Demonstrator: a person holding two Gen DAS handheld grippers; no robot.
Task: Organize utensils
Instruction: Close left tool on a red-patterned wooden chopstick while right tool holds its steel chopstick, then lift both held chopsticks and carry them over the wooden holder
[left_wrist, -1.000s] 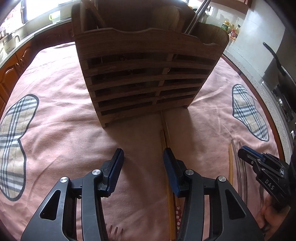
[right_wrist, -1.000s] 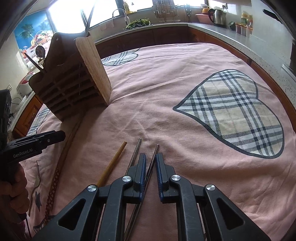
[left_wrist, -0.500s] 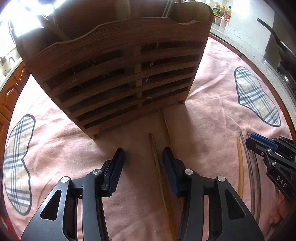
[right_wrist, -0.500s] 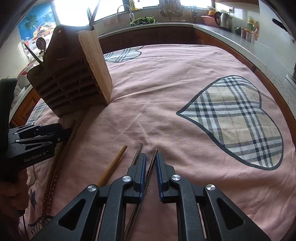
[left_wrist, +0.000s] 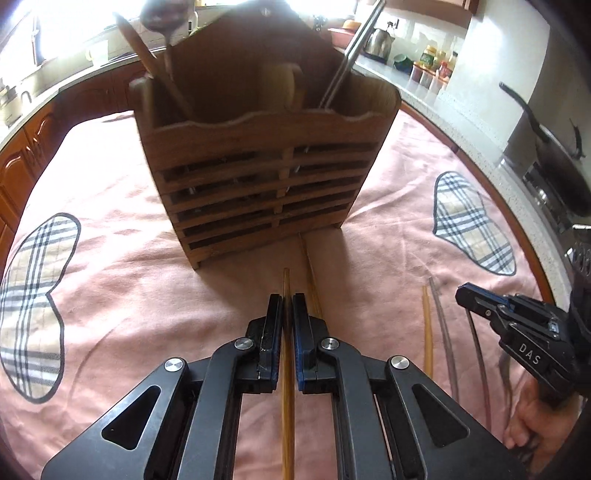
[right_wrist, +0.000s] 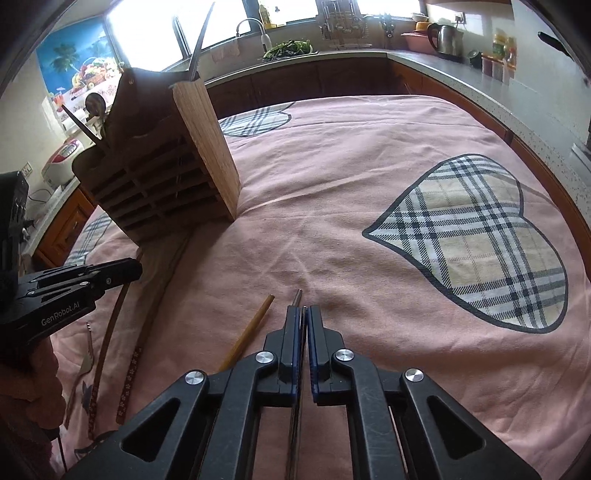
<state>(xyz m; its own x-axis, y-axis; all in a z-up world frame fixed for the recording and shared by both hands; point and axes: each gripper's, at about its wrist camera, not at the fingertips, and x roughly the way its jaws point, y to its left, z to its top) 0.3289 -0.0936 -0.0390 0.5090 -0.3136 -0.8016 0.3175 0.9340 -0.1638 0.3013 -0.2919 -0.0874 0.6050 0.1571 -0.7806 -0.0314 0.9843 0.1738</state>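
Note:
My left gripper (left_wrist: 287, 300) has its jaws closing tight on a wooden chopstick (left_wrist: 286, 280), whose tip pokes out past the fingertips toward the slatted wooden utensil holder (left_wrist: 258, 166). A second wooden chopstick (left_wrist: 312, 280) lies on the cloth just to the right. In the right wrist view my right gripper (right_wrist: 303, 309) has its jaws closing on a thin metal chopstick (right_wrist: 295, 421), pads pressed on it low over the pink cloth. Another metal chopstick (right_wrist: 297, 294) and a bamboo one (right_wrist: 255, 325) lie just left of it. The holder (right_wrist: 159, 184) stands far left.
The holder has spoons and a metal handle (left_wrist: 351, 55) standing in it. A fork (right_wrist: 86, 363) and a flower-patterned stick (right_wrist: 129, 376) lie near the left gripper (right_wrist: 122, 271). Pink tablecloth (right_wrist: 369, 192) with plaid hearts covers the table; a counter and a pan (left_wrist: 554, 147) ring it.
The left gripper's jaws came together on the wooden chopstick, and it drew back and up from the holder. The right gripper's narrow gap closed on the metal chopstick; it stayed in place.

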